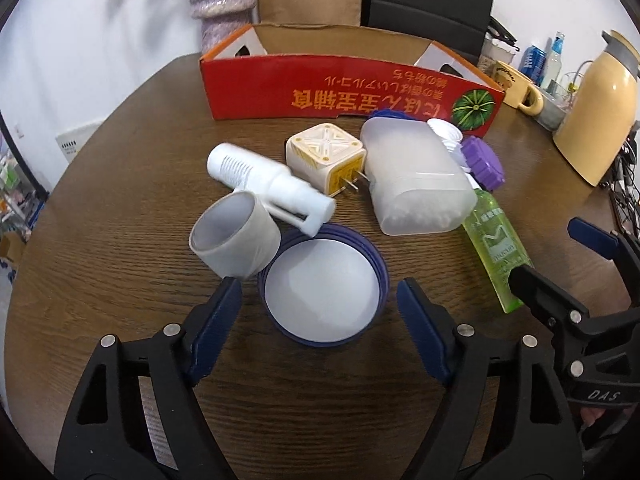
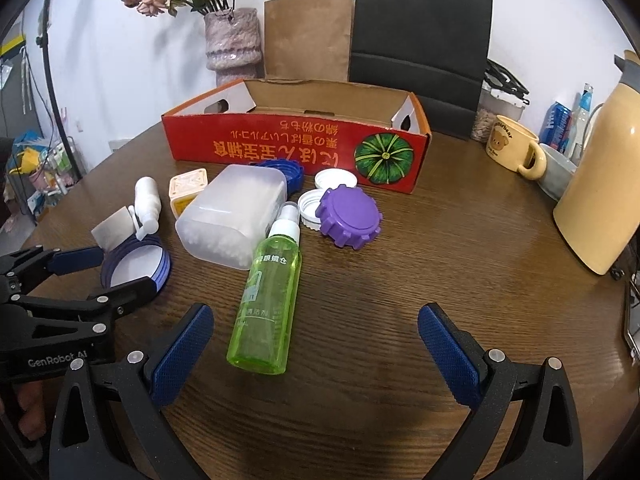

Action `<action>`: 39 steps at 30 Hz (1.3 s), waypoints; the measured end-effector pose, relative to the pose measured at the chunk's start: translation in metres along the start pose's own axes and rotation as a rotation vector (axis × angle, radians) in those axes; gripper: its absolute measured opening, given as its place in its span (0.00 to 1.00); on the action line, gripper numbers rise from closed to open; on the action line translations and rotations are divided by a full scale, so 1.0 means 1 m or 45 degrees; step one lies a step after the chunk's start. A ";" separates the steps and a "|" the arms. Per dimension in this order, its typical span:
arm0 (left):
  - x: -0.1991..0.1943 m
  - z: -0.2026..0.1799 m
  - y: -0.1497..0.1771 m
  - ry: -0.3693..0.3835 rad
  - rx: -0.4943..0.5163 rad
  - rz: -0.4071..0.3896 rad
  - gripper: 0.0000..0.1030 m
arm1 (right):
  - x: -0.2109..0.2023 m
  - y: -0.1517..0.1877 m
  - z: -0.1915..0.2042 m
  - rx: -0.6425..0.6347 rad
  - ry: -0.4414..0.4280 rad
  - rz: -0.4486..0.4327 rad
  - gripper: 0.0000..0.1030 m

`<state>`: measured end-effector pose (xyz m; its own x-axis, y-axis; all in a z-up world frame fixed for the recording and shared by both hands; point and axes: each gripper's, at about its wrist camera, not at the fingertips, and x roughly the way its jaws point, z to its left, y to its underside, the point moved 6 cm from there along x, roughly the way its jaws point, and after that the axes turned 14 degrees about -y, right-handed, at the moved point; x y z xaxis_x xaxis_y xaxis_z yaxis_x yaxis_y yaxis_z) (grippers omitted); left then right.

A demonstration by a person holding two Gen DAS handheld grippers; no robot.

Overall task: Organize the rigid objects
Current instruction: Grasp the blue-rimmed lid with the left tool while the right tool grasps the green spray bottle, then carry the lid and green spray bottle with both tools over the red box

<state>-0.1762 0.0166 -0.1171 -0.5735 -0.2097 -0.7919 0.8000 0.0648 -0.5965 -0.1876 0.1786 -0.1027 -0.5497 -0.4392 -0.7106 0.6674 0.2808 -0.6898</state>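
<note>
A blue-rimmed lid lies upside down on the wooden table, between the fingers of my left gripper, whose pads stand just off its rim on both sides. A white ring and a white spray bottle lean against the lid's far edge. My right gripper is open over the base of a green spray bottle, which lies nearer its left finger. The red cardboard box stands open at the back with nothing showing inside it.
A cream plug adapter, a translucent container, a purple lid, white caps and a blue cap lie in front of the box. A mug and a yellow jug stand at the right; a vase and paper bags are behind.
</note>
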 end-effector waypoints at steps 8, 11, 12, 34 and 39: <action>0.012 0.002 -0.004 -0.018 -0.025 0.027 0.75 | 0.015 0.000 -0.001 0.011 -0.014 0.043 1.00; 0.011 0.001 -0.004 -0.038 -0.014 0.009 0.61 | 0.020 -0.001 -0.001 0.019 -0.014 0.056 1.00; 0.010 0.001 -0.005 -0.042 -0.014 0.000 0.61 | 0.021 -0.001 -0.001 0.021 -0.014 0.057 1.00; -0.011 0.008 -0.009 -0.025 -0.057 -0.151 0.61 | 0.041 -0.005 0.001 0.056 0.001 0.109 0.67; -0.015 0.009 -0.009 -0.019 -0.059 -0.183 0.61 | 0.040 -0.005 0.008 0.025 -0.017 0.095 0.34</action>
<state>-0.1732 0.0108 -0.0984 -0.6786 -0.2346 -0.6961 0.7007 0.0776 -0.7092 -0.2091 0.1532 -0.1263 -0.4916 -0.4288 -0.7580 0.7160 0.2964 -0.6320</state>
